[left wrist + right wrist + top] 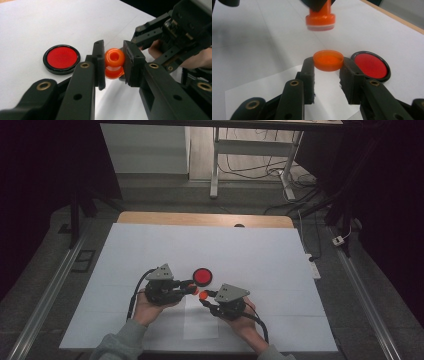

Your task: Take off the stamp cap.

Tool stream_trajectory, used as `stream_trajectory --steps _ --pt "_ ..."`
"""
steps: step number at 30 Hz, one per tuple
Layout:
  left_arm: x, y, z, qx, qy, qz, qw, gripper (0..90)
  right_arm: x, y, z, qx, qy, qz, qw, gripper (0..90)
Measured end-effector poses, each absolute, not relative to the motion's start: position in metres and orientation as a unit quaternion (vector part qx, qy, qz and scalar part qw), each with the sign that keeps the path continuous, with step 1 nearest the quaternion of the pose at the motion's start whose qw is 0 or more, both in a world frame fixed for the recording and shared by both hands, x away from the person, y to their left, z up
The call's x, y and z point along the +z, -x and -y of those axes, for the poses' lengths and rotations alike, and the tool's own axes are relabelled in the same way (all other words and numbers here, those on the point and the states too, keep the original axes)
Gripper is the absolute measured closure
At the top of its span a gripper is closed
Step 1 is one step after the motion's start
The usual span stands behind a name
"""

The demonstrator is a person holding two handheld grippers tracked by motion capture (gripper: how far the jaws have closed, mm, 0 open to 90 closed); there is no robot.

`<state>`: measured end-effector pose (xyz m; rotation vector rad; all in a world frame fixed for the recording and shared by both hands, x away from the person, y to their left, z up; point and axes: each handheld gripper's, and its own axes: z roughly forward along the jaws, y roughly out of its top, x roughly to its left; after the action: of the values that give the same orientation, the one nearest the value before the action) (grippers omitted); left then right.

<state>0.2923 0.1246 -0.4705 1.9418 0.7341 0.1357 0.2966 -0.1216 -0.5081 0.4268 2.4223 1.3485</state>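
Left gripper [113,66] grasps the stamp [114,62]; right gripper [328,72] grasps its cap [328,60], just pulled apart. Next, probably: press stamp onto the ink pad [202,276].

Orange stamp [114,62]: glossy plastic, rounded knob with a hollow top and a wider base with a pale underside, held clear of the table between two black pads. Orange cap [328,60]: shallow translucent round cup, open side up, also gripped between two pads, just below the stamp's base and apart from it.
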Motion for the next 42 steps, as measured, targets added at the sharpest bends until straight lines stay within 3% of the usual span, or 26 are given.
stream_trajectory --steps 26,42 --pt "-0.471 -0.292 -0.128 0.064 -0.805 -0.305 0.505 72.5 -0.505 -0.297 0.151 0.482 -0.178 -0.838 0.183 65.4" --pt "-0.472 -0.293 -0.13 0.066 -0.804 -0.31 0.503 72.5 -0.505 -0.295 0.198 0.476 -0.22 -0.827 0.202 65.3"
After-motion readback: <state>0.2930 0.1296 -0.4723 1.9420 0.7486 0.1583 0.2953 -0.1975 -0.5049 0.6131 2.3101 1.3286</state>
